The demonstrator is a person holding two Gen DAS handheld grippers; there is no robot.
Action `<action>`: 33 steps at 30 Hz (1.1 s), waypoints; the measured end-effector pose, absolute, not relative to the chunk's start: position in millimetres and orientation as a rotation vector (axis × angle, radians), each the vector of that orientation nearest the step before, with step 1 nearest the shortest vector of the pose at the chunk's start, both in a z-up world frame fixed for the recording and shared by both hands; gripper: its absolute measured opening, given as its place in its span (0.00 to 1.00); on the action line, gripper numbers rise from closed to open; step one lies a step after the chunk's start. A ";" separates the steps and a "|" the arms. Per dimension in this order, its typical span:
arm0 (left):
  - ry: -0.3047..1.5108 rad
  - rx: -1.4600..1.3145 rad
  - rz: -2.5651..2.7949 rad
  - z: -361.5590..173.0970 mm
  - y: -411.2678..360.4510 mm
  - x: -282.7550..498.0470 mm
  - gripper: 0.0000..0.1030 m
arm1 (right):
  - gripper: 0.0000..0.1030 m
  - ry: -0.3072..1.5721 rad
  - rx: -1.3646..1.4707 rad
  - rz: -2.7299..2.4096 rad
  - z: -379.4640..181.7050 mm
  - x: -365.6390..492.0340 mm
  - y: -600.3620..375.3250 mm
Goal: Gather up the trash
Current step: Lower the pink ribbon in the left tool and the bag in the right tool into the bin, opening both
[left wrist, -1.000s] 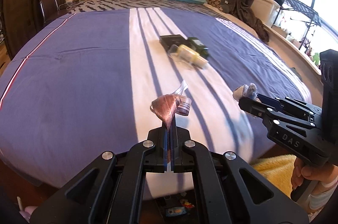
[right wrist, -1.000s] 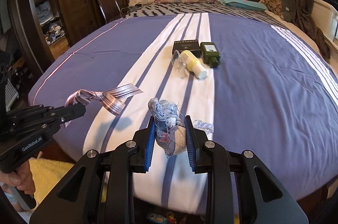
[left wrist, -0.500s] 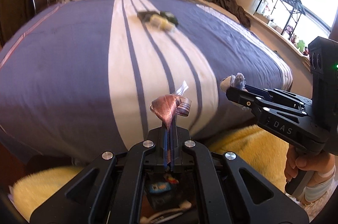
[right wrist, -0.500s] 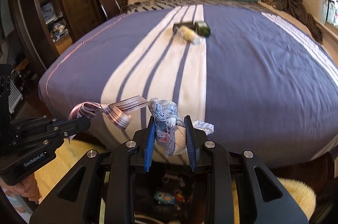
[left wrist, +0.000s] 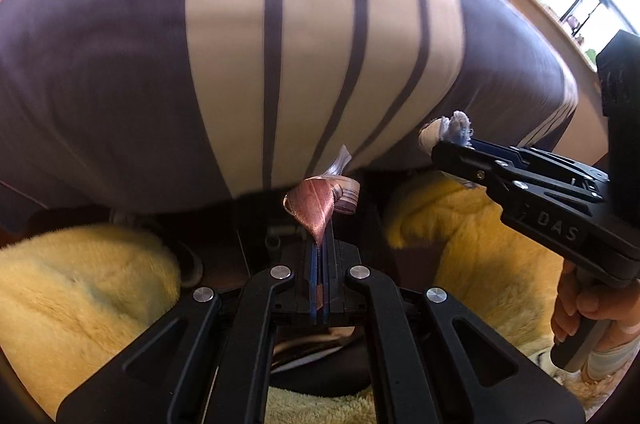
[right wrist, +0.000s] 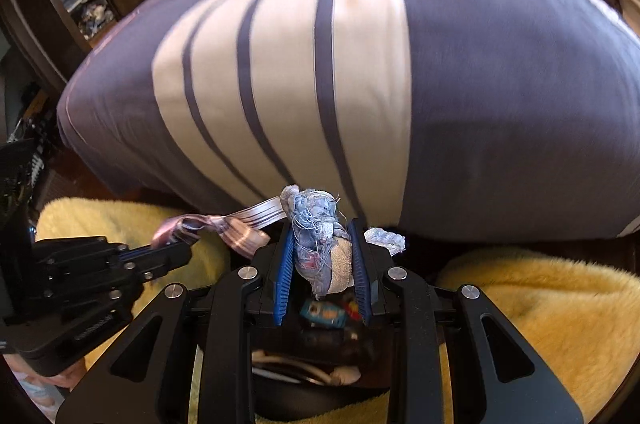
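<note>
Here, a pink ribbon is pinched between the closed fingers of the left gripper, its satin loop standing up from the fingertips and a striped tail trailing toward the foot of the bed. From the right wrist view the same ribbon is seen stretched out sideways from the left gripper, just beside the right gripper. A frayed bluish wad of cloth is clamped between the blue pads of the right gripper, which are held narrowly apart by its bulk; loose threads stick out of it. In the left wrist view the wad is seen at the tip of the right gripper, whose handle is held by a hand. Both grippers are held off the foot of the bed, over a yellow fluffy rug. Beneath the right gripper a dark opening is seen, with small colourful items and white cords inside; what it is cannot be told. The purple bedspread with white stripes is blurred
</note>
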State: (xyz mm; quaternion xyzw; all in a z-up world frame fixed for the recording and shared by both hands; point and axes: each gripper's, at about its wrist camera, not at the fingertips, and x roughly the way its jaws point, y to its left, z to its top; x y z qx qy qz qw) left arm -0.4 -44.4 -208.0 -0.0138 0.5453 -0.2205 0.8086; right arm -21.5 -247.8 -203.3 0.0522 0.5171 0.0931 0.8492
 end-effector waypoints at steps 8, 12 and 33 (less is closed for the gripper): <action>1.323 -0.035 -0.487 -258.7 -53.2 2.3 0.00 | 0.27 1.215 0.133 0.176 -247.0 -18.7 -246.4; 1.356 -0.046 -0.489 -268.9 -51.3 2.8 0.00 | 0.28 1.239 0.149 0.176 -253.2 -15.8 -246.7; 1.356 -0.037 -0.473 -264.0 -50.0 2.8 0.39 | 0.56 1.188 0.169 0.145 -244.6 -4.1 -261.7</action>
